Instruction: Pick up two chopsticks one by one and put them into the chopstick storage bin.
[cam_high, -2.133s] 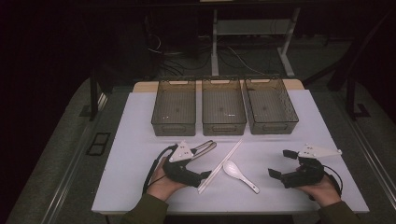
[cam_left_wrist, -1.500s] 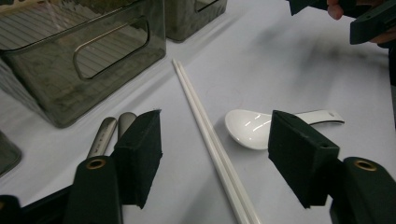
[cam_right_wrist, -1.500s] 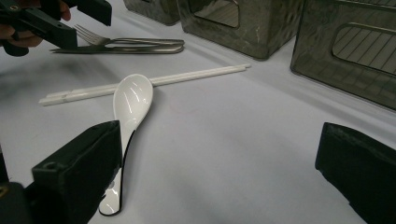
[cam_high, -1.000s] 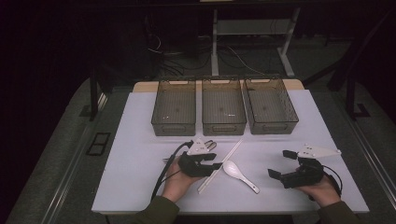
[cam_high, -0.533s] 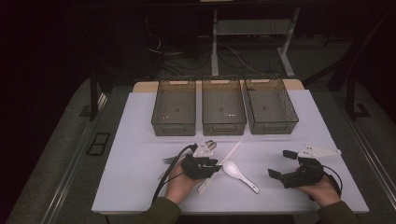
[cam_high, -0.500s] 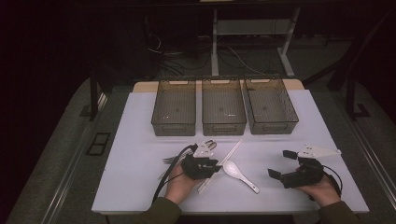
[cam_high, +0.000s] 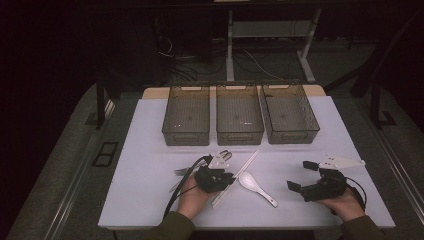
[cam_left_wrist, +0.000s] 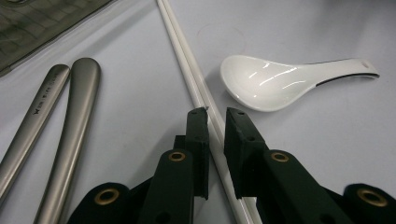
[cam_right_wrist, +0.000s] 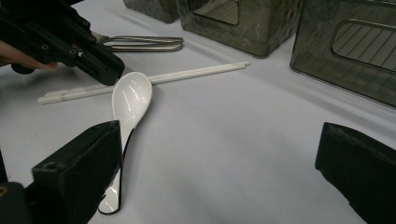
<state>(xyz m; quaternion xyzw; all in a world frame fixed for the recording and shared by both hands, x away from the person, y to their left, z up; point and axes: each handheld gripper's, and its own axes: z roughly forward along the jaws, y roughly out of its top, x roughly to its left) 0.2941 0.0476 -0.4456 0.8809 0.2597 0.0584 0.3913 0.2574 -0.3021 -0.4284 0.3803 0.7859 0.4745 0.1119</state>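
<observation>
1. Two white chopsticks lie side by side on the white surface, running diagonally in the high view, and my left gripper sits right over their near part.
2. My left jaws have just been closing and now stand narrow, one on each side of the chopsticks, with the sticks running between them; whether the pads already press on the sticks I cannot tell.
3. In the high view my left hand rests low on the surface, and the gripper's cable trails back toward me.
4. A white spoon lies just beside the chopsticks, bowl up and close to the sticks, handle pointing away from them.
5. On the other side of the sticks lie metal handles, side by side, near but apart from my left jaws.
6. My right gripper hovers low, well apart from the left; its jaws stand wide with nothing between them.
7. In the right gripper view the spoon's handle end lies just beside one of my right jaws, and I see my left gripper farther off at the chopsticks.
8. Three clear bins stand in a row at the far side of the surface, well apart from the chopsticks.
</observation>
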